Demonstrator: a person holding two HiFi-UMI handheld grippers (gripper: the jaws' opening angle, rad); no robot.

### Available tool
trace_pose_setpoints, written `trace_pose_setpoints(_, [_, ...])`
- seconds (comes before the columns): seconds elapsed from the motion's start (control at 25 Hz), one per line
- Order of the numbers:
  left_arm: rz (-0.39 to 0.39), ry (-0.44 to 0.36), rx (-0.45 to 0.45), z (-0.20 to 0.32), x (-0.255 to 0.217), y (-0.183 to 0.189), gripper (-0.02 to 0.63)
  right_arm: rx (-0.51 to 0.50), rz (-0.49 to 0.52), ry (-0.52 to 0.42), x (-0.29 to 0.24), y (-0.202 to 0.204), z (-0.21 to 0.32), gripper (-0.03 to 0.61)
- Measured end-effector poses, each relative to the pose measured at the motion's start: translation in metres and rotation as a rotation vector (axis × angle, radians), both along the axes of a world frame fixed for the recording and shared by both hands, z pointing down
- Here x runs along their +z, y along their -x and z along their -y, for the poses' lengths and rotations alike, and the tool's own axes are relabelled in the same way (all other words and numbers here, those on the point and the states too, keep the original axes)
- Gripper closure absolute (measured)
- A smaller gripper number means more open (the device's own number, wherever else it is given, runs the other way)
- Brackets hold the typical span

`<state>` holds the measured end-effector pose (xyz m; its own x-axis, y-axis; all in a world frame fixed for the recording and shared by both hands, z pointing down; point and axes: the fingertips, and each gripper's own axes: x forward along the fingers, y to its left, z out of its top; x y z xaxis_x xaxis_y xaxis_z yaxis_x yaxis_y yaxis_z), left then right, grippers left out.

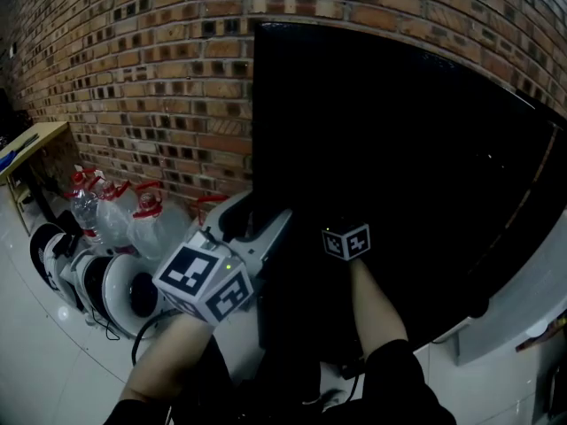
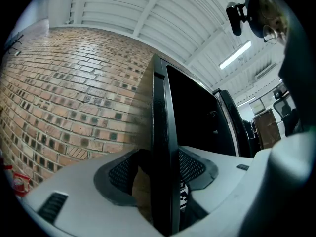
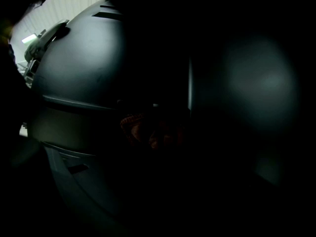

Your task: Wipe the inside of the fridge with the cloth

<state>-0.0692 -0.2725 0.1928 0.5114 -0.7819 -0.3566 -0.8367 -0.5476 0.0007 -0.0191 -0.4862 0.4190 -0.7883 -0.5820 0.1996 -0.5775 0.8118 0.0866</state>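
Reddish cloth (image 3: 148, 130) shows faintly in the right gripper view. It sits bunched between the jaws of the right gripper (image 3: 170, 110), deep in the unlit inside of the fridge (image 1: 399, 166). The jaws are drawn in partway & appear clamped on the cloth. It's too dark to see which inner surface the cloth meets, if any. In the head view only that gripper's marker cube (image 1: 347, 242) & the forearm behind it show, reaching into the black opening.

Left gripper (image 2: 160, 171) is closed on a thin black upright edge (image 2: 160, 107) of the fridge, 1 pad each side. Whether that edge is door or side wall, we can't tell. The gripper points slightly upward, w/ the brick wall (image 2: 64, 102) on its left & the dark interior on its right.

Farther out, clear water bottles (image 1: 115, 215) w/ red tops stand on the floor at left. White round devices (image 1: 106, 286) lie nearer us.

We judge wiping is under way. To do it well:
- Press the cloth flat on 1 surface at a time w/ even pressure.
- Use overlapping passes from back to front, incl. corners.
- Hold the left grip firm so the fridge doesn't shift.
- Mind the jaw tips don't scrape the liner, since we work nearly blind in there.
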Motion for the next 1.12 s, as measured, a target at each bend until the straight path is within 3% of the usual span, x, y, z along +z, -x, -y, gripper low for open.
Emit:
trace_pose_setpoints(0.12, [0.000,-0.004,-0.004,0.001,-0.001,0.001,0.374,0.033,0.017,0.005,0.000,-0.003,0.010,0.476])
trace_pose_setpoints(0.52, [0.002,-0.008,-0.004,0.001,0.001,0.001,0.374,0.275,-0.018,0.023,0.003,-0.015,0.033,0.479])
trace_pose_setpoints(0.72, [0.005,-0.025,-0.006,0.000,-0.002,0.005,0.374,0.323,0.035,-0.019,-0.023,-0.031,0.018,0.480])
trace_pose_setpoints(0.84, [-0.009,-0.028,0.000,0.001,-0.001,0.002,0.374,0.370,0.082,-0.089,-0.065,-0.062,0.004,0.480])
trace_pose_setpoints(1.04, [-0.004,-0.035,-0.014,0.000,0.000,0.004,0.374,0.380,0.263,-0.264,-0.179,-0.082,-0.027,0.480])
trace_pose_setpoints(1.12, [-0.001,-0.035,-0.013,0.000,-0.001,0.003,0.374,0.393,0.259,-0.322,-0.212,-0.081,-0.035,0.480])
